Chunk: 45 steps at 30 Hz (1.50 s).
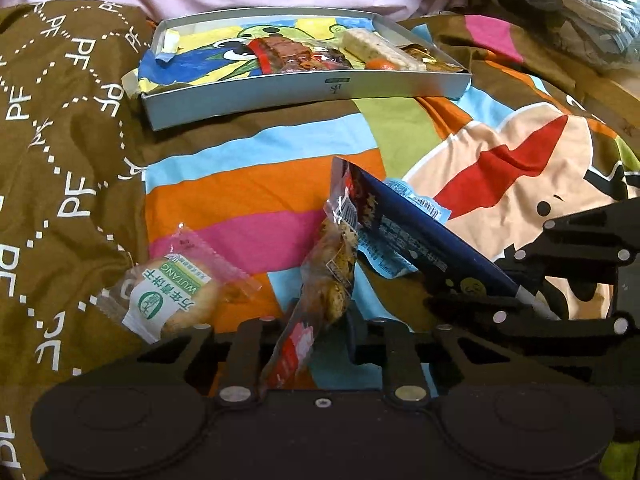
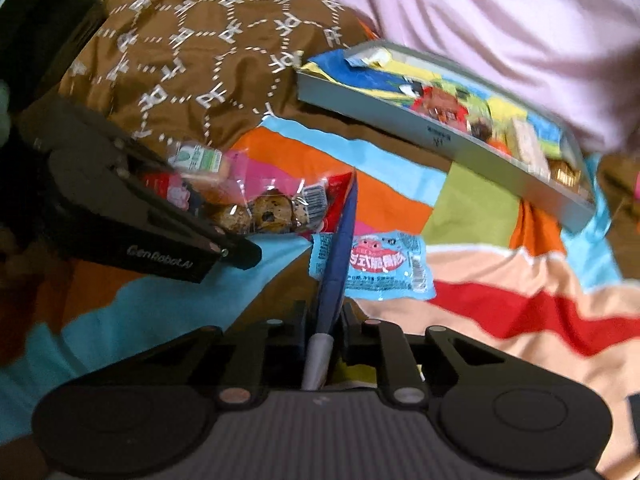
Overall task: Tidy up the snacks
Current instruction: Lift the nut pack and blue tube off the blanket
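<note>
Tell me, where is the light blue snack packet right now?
The light blue packet lies flat on the striped blanket in the right wrist view, just behind the dark blue packet that the right gripper holds.

Biscuit packet [image 1: 168, 292]: "WUTANG", Chinese characters. Brown bedcover [image 1: 68, 128]: repeated "PF". Left gripper [image 2: 236, 252] body: "GenRobot.AI". Blue sachet [image 2: 380, 264]: Chinese characters, blurred.
</note>
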Tool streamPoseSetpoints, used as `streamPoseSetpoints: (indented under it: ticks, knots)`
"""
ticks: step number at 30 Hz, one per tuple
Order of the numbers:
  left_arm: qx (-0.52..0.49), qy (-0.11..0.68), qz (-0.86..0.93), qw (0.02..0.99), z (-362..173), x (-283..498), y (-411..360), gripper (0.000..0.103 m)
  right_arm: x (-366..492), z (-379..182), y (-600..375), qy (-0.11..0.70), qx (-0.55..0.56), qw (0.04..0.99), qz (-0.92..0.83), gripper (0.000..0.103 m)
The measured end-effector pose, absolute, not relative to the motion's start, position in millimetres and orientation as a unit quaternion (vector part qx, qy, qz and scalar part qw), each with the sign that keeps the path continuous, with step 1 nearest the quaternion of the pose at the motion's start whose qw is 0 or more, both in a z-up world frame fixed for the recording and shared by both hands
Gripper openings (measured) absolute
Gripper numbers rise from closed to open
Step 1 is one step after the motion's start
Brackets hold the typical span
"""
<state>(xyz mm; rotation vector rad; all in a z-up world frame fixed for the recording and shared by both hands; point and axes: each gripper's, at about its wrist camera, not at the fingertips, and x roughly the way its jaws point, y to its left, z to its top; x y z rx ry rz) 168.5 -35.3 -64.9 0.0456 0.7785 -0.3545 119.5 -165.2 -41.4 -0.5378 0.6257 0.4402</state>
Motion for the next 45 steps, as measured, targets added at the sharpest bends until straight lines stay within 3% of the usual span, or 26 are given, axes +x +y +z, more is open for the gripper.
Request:
streamPoseSetpoints:
  ticks: [15, 33, 45]
  knots:
    - [-0.017, 0.359, -0.147, 0.922, -56, 156, -35, 0.021, 99, -50, -151, 0.212, -0.383, 0.882, 0.175, 0.011]
    - [-0.034, 0.352, -0.139, 0.925, -56, 153, -34, 0.020, 104, -39, -162, 0.192, -0.363, 0.899, 0.153, 0.011]
    - [-0.037, 0.367, -0.150, 0.917, -62, 174, -38, 0.027, 104, -38, -164, 0.191, -0.359, 0.902, 0.147, 0.011]
